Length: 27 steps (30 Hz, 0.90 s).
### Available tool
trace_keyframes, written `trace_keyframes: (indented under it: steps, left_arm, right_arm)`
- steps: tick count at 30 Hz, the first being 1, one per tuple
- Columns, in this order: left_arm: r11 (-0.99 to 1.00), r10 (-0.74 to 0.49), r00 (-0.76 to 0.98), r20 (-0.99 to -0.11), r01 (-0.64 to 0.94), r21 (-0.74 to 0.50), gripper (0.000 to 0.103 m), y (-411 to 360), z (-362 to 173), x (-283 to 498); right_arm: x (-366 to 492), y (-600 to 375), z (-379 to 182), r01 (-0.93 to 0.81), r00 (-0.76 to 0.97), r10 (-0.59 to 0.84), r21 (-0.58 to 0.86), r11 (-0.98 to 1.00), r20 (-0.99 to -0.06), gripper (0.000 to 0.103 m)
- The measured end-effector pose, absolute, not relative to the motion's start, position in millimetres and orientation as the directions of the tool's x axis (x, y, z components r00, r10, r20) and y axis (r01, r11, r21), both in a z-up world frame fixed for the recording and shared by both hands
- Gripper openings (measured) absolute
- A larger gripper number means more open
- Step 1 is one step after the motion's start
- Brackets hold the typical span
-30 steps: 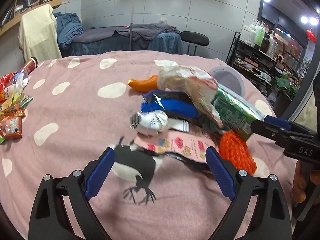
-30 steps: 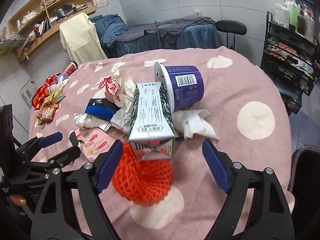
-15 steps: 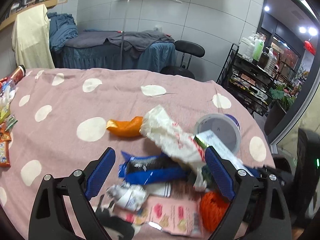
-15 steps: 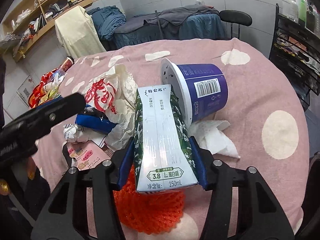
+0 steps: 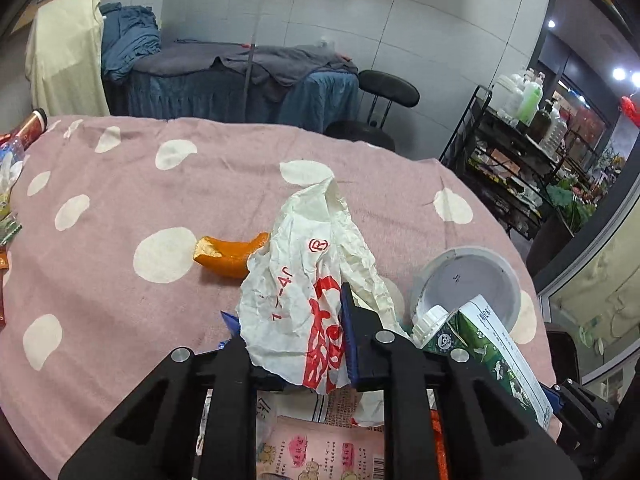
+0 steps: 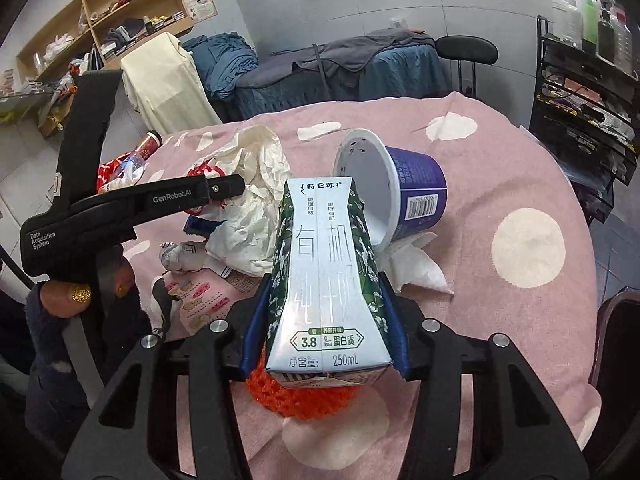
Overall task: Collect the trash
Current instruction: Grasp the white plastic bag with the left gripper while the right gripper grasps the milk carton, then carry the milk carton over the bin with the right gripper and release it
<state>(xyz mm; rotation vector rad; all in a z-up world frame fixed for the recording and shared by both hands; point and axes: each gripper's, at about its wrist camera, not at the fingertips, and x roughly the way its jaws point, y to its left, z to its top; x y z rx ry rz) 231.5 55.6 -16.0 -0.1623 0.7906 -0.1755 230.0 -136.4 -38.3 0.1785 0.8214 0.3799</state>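
My left gripper (image 5: pixel 294 350) is shut on a crumpled white paper wrapper with red print (image 5: pixel 304 280), which also shows in the right wrist view (image 6: pixel 256 184). My right gripper (image 6: pixel 322 300) is shut on a green and white 250 mL milk carton (image 6: pixel 326 276), seen at the lower right of the left wrist view (image 5: pixel 484 348). A purple yogurt cup (image 6: pixel 416 196) lies on its side behind the carton. An orange peel (image 5: pixel 232 254) lies on the pink dotted tablecloth (image 5: pixel 140 184).
An orange net (image 6: pixel 312 400) lies under the carton. A white tissue (image 6: pixel 416 268), a pink snack packet (image 6: pixel 200 304), a blue wrapper (image 6: pixel 196 226) and a small foil wrapper (image 6: pixel 180 256) lie nearby. Snack packets (image 6: pixel 120 172) sit at the far left edge. A black bin (image 6: pixel 620 352) stands to the right.
My left gripper moved forward and closed on the white paper wrapper. My right gripper closed on the milk carton and now holds it raised over the orange net.
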Motion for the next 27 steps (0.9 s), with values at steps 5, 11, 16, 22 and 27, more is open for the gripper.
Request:
trace_keyframes:
  steps: [5,11,16,22,27]
  left_arm:
    - [0.967,-0.232,0.749,-0.621,0.107,-0.232,0.019,62,7,198]
    - [0.959,-0.245,0.782,-0.574,0.107,-0.263,0.019,70,20,167]
    - [0.963,-0.238,0.798,-0.554,0.118,-0.243,0.019,62,21,140]
    - [0.948,-0.302,0.792,-0.530,0.189,-0.258,0.019,41,26,117]
    - [0.930,-0.363,0.774,-0.519,0.264,-0.256,0.019,13,27,104]
  right_arm:
    - [209,-147,-29,-0.261,0.653,0.405,0.312,0.914,-0.640,0.051]
    - [181,-166,-21,-0.250,0.687,0.417,0.345,0.905,-0.596,0.051]
    - [159,-187,-18,-0.207,0.721,0.390,0.360,0.910,-0.572,0.051]
    - [136,-222,-16,-0.129,0.764,0.327,0.364,0.922,-0.557,0.051]
    - [115,-251,-17,-0.055,0.795,0.255,0.353,0.934,-0.551,0.050]
